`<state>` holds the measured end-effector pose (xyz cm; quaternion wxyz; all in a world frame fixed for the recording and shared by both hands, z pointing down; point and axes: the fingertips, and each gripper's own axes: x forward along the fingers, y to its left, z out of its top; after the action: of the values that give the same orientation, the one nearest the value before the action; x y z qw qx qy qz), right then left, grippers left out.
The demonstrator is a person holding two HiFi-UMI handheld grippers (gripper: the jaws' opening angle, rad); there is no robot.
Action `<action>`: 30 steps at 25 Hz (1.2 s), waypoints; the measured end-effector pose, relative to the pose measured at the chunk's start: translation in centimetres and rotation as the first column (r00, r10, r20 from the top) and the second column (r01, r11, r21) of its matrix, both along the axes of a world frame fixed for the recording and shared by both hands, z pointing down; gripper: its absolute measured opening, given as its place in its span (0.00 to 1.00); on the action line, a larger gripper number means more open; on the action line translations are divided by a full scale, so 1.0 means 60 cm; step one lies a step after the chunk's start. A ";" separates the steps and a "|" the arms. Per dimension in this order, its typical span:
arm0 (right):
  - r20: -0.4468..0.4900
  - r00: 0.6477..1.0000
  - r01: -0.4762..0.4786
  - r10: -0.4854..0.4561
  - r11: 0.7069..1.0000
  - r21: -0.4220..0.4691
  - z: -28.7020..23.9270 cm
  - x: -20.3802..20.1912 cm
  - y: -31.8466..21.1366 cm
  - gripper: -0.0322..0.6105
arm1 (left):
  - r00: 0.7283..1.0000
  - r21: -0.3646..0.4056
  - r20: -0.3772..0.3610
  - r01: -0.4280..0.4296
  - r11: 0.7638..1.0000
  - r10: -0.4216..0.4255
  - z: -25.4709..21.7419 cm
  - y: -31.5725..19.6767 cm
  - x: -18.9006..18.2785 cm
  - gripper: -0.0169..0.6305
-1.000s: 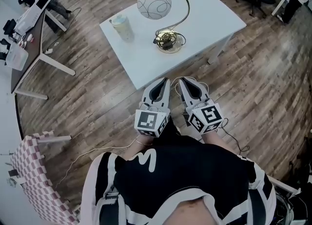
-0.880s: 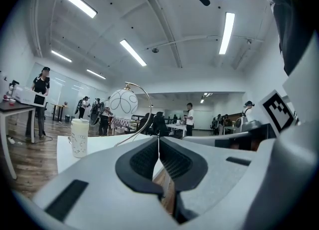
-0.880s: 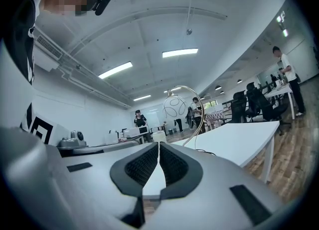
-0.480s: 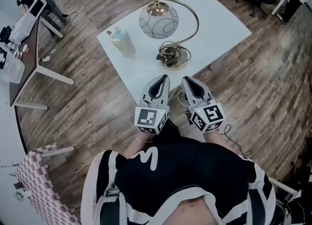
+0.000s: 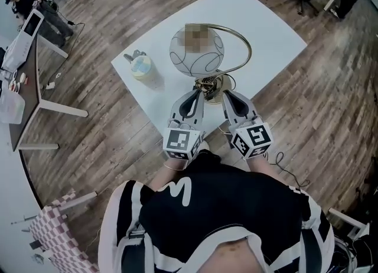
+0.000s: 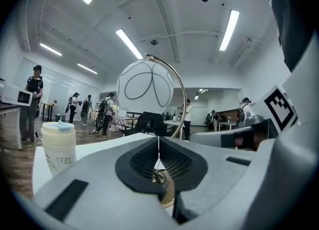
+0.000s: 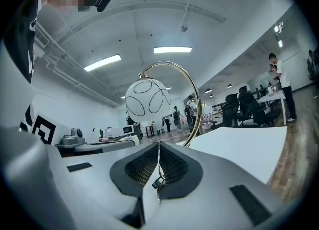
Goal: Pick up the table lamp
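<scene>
Left gripper, right gripper advanced over table edge, jaws together, near lamp.

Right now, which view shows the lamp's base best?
Head view: the lamp base shows from above, on the table just below the globe. Left gripper view gives only a brass sliver of it under its shut jaws; right gripper view hides nearly all of it behind its jaws.
</scene>
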<state>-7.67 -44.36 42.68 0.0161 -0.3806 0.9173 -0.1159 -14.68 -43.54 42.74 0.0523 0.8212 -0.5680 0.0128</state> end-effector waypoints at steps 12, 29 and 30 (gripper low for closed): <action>-0.019 0.999 -0.038 0.037 0.999 -0.010 0.024 0.010 -0.043 0.09 | 0.999 -0.038 0.014 -0.031 0.999 0.031 0.034 -0.044 -0.002 0.04; -0.090 0.996 0.003 -0.017 0.987 -0.158 0.122 -0.032 -0.107 0.25 | 0.996 -0.155 0.077 0.047 0.987 -0.035 0.143 -0.083 -0.043 0.34; -0.095 0.995 0.002 -0.017 0.986 -0.164 0.125 -0.035 -0.111 0.25 | 0.997 -0.162 0.076 0.045 0.986 -0.033 0.147 -0.086 -0.045 0.34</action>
<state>-9.77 -51.00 50.20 -0.0598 -0.3813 0.9062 -0.1728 -17.39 -48.70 51.56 0.0993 0.8019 -0.5824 0.0883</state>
